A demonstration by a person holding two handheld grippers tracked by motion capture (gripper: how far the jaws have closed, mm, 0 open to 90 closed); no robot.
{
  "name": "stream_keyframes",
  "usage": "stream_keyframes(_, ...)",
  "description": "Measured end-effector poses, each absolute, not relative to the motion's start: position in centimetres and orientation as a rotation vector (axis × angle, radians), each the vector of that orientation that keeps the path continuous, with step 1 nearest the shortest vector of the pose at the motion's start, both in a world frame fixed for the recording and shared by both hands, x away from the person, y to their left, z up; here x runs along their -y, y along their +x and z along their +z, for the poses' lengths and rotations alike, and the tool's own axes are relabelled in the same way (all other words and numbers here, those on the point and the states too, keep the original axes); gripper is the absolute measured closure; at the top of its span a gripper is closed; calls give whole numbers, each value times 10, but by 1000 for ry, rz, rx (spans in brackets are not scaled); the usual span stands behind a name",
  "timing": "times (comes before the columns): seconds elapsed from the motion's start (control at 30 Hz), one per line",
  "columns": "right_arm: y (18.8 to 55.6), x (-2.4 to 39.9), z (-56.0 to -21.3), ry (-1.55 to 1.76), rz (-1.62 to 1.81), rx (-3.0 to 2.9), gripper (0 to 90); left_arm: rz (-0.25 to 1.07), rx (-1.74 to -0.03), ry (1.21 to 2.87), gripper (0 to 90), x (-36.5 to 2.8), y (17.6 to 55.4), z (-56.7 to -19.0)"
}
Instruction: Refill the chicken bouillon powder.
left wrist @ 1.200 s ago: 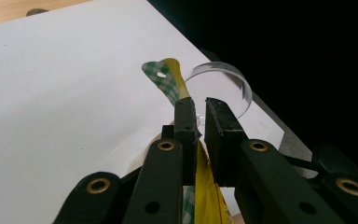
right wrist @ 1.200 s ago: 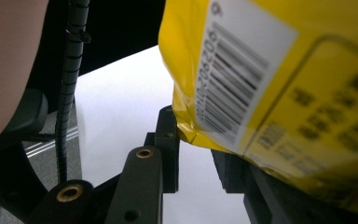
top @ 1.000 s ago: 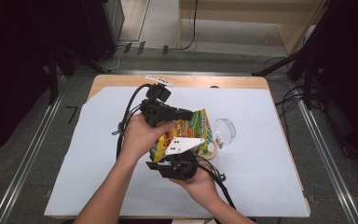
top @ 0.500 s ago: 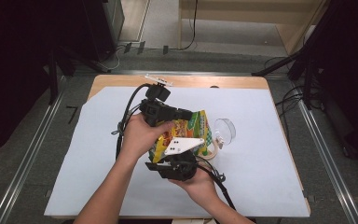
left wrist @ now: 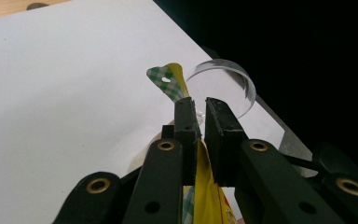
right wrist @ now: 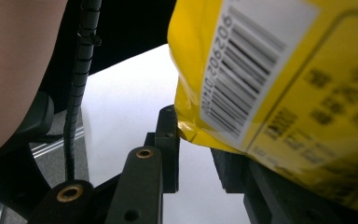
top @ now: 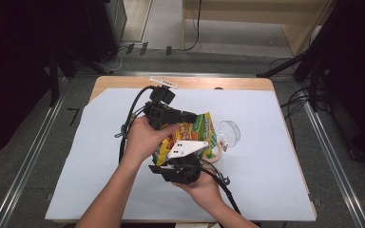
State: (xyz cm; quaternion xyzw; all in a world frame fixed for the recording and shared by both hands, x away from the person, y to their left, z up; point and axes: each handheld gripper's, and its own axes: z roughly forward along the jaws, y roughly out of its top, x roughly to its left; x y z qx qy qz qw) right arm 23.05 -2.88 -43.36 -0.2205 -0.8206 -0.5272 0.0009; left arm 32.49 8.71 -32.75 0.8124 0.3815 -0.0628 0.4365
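Observation:
A yellow and green snack bag [top: 200,129] is held up over the white sheet between both grippers. My left gripper [top: 192,118] comes in from the left and is shut on the bag's upper edge. In the left gripper view the jaws [left wrist: 198,105] pinch the yellow film, and the green checked corner [left wrist: 168,81] sticks out past them. My right gripper [top: 185,154] sits below the bag under its grey plate. In the right gripper view the bag's barcode side [right wrist: 270,70] rests between the jaw tips [right wrist: 198,135] and hides the right one.
A clear round cup [top: 229,132] lies just right of the bag, also seen ahead of the left jaws [left wrist: 223,86]. The white sheet [top: 275,166] covers most of the wooden table [top: 123,83]. A small white strip [top: 164,81] lies at the back edge.

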Motion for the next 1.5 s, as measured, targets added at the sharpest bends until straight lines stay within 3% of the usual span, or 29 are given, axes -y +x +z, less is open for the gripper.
stream_keyframes(1.5,231,27,-431,-652,-1648,2573,745,-165,-968,2006,824,-94,324,-325)
